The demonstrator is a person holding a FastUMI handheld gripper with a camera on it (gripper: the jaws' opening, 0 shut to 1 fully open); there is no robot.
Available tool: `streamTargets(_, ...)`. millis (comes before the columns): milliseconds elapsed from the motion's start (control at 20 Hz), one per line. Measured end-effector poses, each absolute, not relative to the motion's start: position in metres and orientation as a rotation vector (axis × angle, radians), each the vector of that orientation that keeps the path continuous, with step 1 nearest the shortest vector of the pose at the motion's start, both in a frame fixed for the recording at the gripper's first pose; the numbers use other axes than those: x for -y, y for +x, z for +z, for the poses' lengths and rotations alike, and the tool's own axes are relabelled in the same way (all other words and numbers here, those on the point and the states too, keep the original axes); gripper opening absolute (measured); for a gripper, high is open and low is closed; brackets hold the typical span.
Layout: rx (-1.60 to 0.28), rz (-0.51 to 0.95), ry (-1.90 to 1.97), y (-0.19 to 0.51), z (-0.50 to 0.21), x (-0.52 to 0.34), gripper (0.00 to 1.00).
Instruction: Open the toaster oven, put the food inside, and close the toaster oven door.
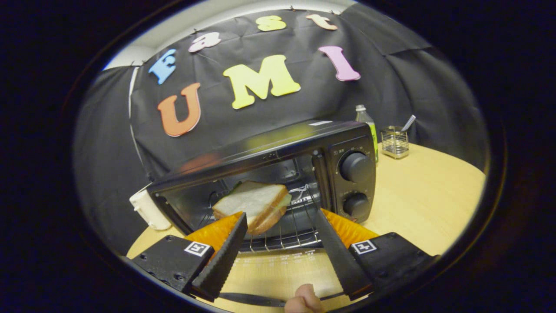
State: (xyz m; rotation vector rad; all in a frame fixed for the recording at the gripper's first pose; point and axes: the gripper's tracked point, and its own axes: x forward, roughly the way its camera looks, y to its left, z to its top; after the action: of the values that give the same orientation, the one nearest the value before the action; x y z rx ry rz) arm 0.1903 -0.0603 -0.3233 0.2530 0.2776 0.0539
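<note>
My tongs (280, 221) sit low in the frame with their fingers spread wide apart, clamped on nothing. The left finger (223, 256) rises toward the middle, its tip just in front of the sandwich's lower corner; whether it touches the bread I cannot tell. The right finger (336, 248) angles up toward the oven's control panel, well clear of the food. A fingertip (304, 300) of my own hand shows at the very bottom centre.

Between and just beyond the fingertips lies the sandwich (254, 204), two slices of white bread with a brown crust and a hint of green filling along its edge. It sits tilted on the wire rack (286, 230) inside the toaster oven (265, 174), closer to my left finger than my right.

The oven itself is black and fills the centre of the frame. Its door (278, 265) is dropped open toward me, lying flat below the rack between my fingers. On the right of the oven's face are two round knobs (356, 167), one above the other.

Everything stands on a pale wooden table (417, 204). Left of the oven, a white object (147, 211) pokes out beside its lower corner. To the upper right, behind the oven, stands a bottle (367, 121) with a green label, and right of that a small wire holder (394, 141) with a utensil handle sticking out.
</note>
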Motion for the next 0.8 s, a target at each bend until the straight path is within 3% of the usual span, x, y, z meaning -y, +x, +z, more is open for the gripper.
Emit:
streamTargets(500, -0.423, 0.035, 0.034, 0.077, -0.380, 0.037, 1.00)
streamTargets(800, -0.491, 0.057, -0.034, 0.065, -0.398, 0.017, 1.00)
